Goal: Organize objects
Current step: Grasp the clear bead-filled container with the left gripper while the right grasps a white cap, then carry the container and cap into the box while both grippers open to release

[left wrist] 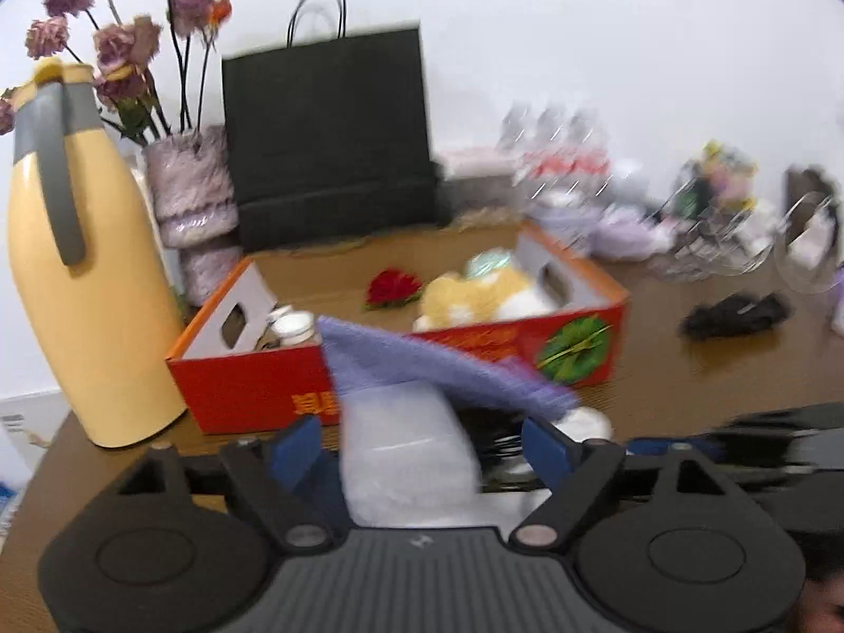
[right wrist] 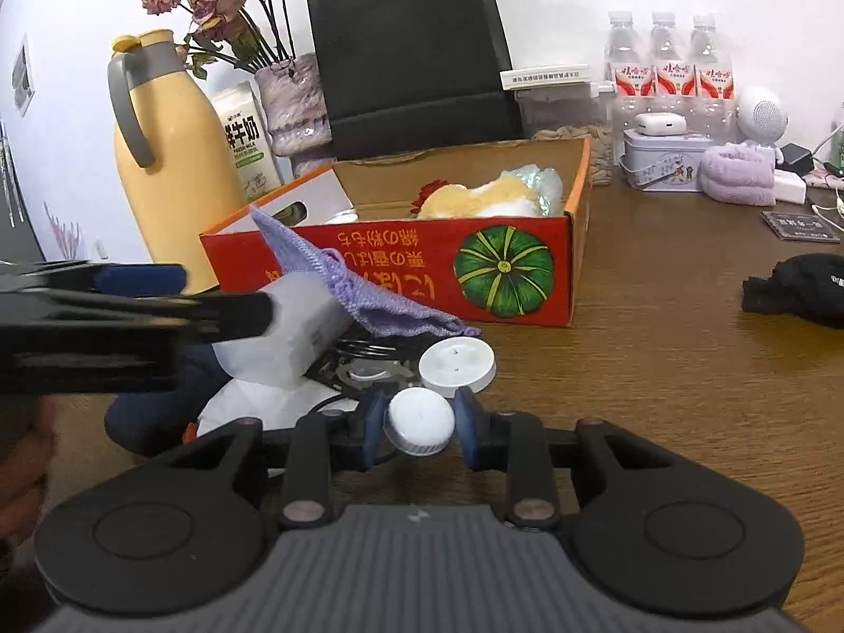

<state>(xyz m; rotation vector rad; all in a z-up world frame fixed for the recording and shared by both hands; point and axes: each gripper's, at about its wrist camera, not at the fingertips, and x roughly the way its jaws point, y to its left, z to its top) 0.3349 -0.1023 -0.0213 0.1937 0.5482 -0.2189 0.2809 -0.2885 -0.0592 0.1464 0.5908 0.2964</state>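
Observation:
A red cardboard box (left wrist: 253, 385) (right wrist: 401, 274) with a pumpkin picture stands open on the wooden table, holding a yellow-white plush toy (left wrist: 475, 295) (right wrist: 475, 200), a red flower (left wrist: 393, 287) and small jars. My left gripper (left wrist: 422, 448) (right wrist: 227, 295) stands open around a translucent white plastic pack (left wrist: 406, 422) (right wrist: 295, 327), with gaps at both pads. A purple knitted cloth (left wrist: 422, 364) (right wrist: 337, 285) drapes over the pack. My right gripper (right wrist: 421, 424) is shut on a small white-capped bottle (right wrist: 422, 419). A round white lid (right wrist: 457, 364) lies just beyond it.
A yellow thermos jug (left wrist: 84, 274) (right wrist: 169, 158), a vase of dried flowers (left wrist: 187, 179) and a black paper bag (left wrist: 327, 142) (right wrist: 411, 47) stand behind the box. Water bottles (right wrist: 664, 58), a tin (right wrist: 664, 163), a purple towel roll (right wrist: 744, 174) and a black cloth (left wrist: 733, 314) (right wrist: 802, 290) sit to the right.

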